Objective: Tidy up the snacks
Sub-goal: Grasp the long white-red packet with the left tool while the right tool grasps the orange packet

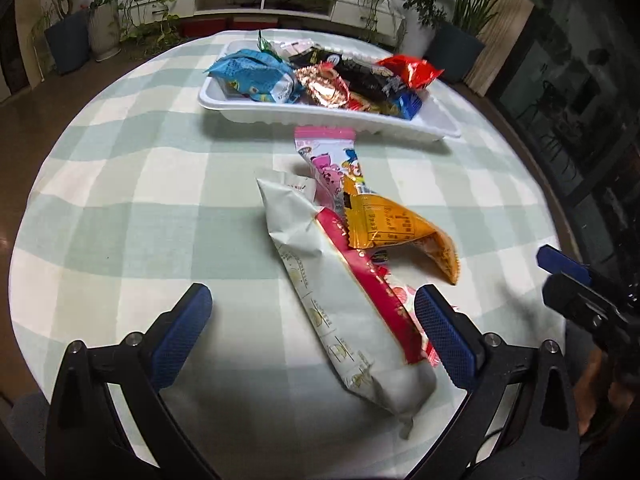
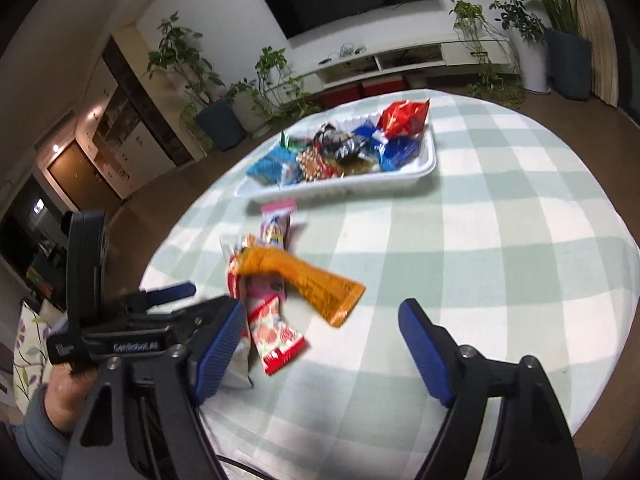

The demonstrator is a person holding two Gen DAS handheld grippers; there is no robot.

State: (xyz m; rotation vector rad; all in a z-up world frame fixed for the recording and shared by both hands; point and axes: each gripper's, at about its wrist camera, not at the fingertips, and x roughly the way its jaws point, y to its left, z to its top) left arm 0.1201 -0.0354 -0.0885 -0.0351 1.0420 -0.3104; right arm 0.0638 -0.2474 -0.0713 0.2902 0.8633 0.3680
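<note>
A white tray (image 1: 320,120) at the table's far side holds several snack packets, among them a blue one (image 1: 252,76) and a red one (image 1: 412,70). In front of it lie loose packets: a long white-and-red one (image 1: 340,300), an orange one (image 1: 400,232) and a pink one (image 1: 328,156). My left gripper (image 1: 312,300) is open, its pads wide on either side of the white-and-red packet without touching it. My right gripper (image 2: 322,310) is open too; the near end of the orange packet (image 2: 312,276) shows between its fingertips, untouched. The tray (image 2: 340,186) lies beyond.
The round table (image 2: 500,240) carries a green-and-white checked cloth. Each gripper shows in the other's view: the right gripper (image 1: 568,276) at the right edge, the left gripper (image 2: 160,300) at the left with a hand (image 2: 68,396). Potted plants and a low TV unit (image 1: 280,0) stand behind.
</note>
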